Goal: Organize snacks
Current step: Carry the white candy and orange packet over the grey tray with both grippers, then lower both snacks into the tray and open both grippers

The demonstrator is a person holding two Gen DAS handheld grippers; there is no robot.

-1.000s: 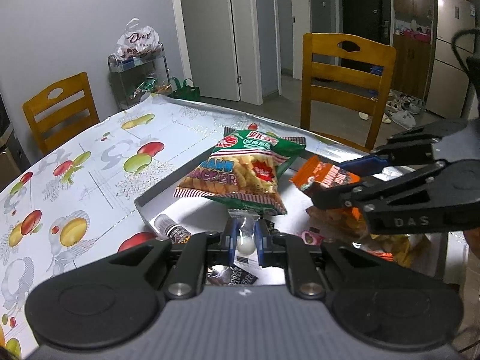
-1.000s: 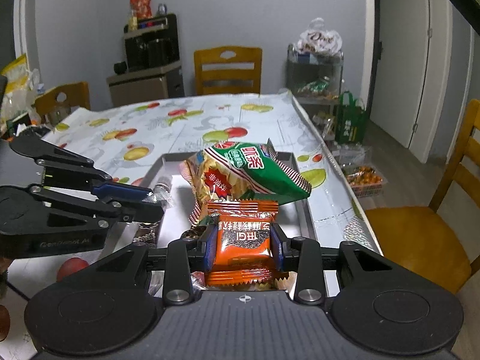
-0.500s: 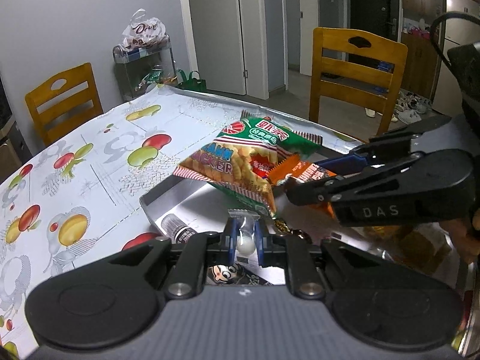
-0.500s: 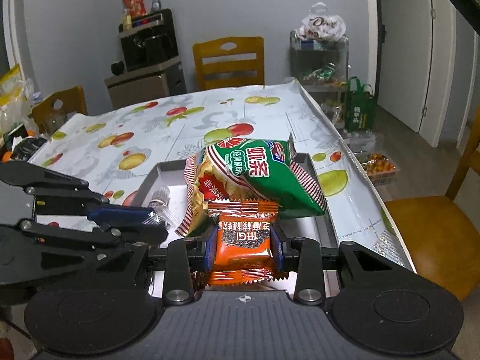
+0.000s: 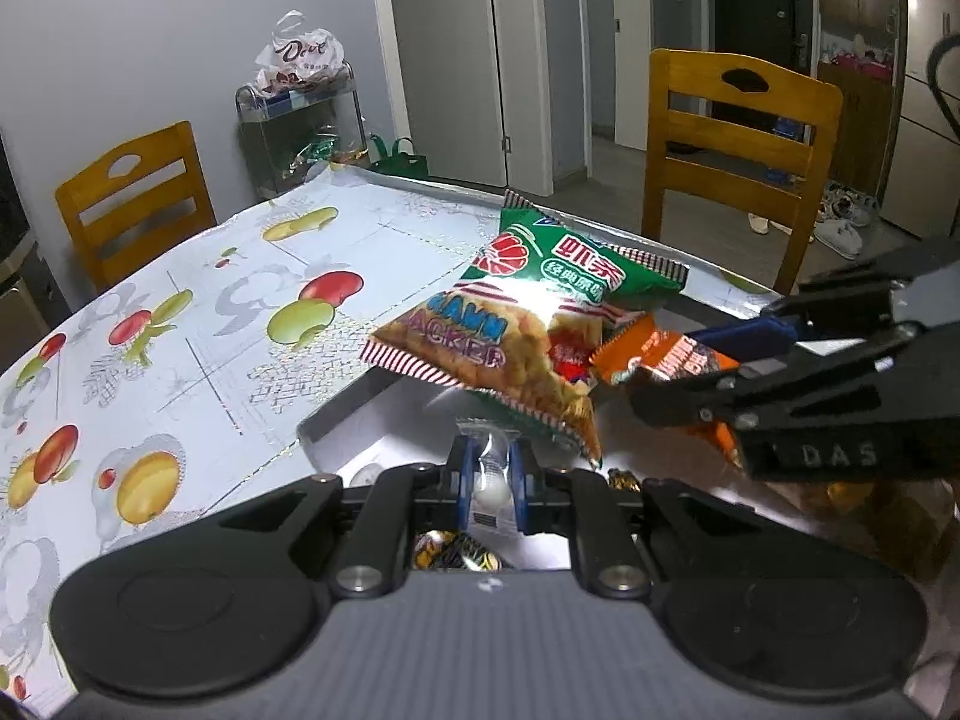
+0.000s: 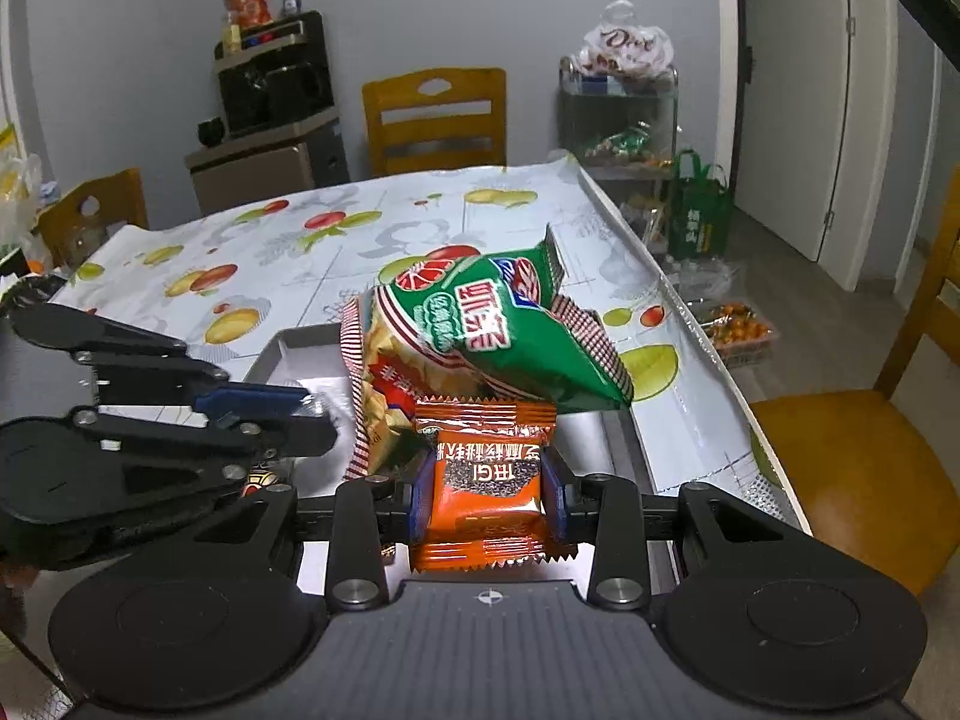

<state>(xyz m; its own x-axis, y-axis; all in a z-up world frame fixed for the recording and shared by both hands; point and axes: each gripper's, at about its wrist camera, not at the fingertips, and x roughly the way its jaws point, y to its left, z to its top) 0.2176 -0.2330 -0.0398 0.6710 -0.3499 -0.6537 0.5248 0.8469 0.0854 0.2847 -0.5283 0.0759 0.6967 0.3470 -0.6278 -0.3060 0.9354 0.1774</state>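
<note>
The table [image 5: 180, 324], covered by a fruit-printed cloth, is being shown with a wide bare stretch running away to the left in the left wrist view, while its far edge is being bordered closely by a wooden chair [image 5: 738, 138] and, further left, by a second chair [image 5: 132, 198]; in the right wrist view the right table edge is being seen dropping off toward another chair seat [image 6: 852, 468], so little room is being left on that side. A metal tray [image 6: 288, 354] is being seen near the table's edge, and it is being occupied by a large green and yellow cracker bag [image 5: 522, 330], which is lying tilted with one end overhanging the tray's left rim, and by a few small wrapped sweets [image 5: 456, 552] on the tray floor below the left gripper. The right gripper [image 6: 487, 480] is being kept partly closed, its blue pads pressed on an orange snack packet [image 6: 486, 486] held above the tray, just beside the cracker bag. The left gripper [image 5: 493, 480] is being held fully closed on a small clear-wrapped white candy [image 5: 491, 474] over the tray's near left corner. Compared with a second ago, the cracker bag is being seen closer and larger in both views, both grips are being kept unchanged, and the orange packet is being seen nearer to the bag than before.
</note>
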